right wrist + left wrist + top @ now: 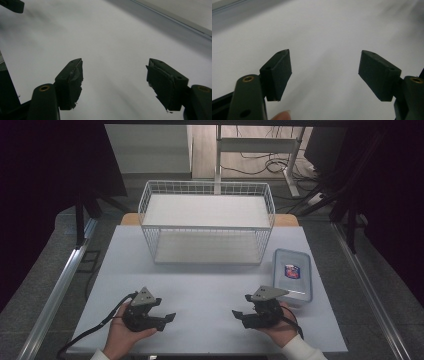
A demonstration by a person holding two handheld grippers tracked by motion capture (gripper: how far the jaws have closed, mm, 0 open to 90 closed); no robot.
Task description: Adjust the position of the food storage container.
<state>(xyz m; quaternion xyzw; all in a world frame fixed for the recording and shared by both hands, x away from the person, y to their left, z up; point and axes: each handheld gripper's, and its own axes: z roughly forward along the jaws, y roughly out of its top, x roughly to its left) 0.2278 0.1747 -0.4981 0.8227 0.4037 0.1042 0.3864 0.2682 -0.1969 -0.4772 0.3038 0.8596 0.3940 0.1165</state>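
**Resting two open grippers on a white table**

Resting near the table's (210, 285) front edge, the left hand-held gripper (162, 309) and right hand-held gripper (242, 306) both have jaws spread wide, holding nothing. A wire basket (206, 222) stands at the far edge; a lidded box (292, 274) lies by the right edge.
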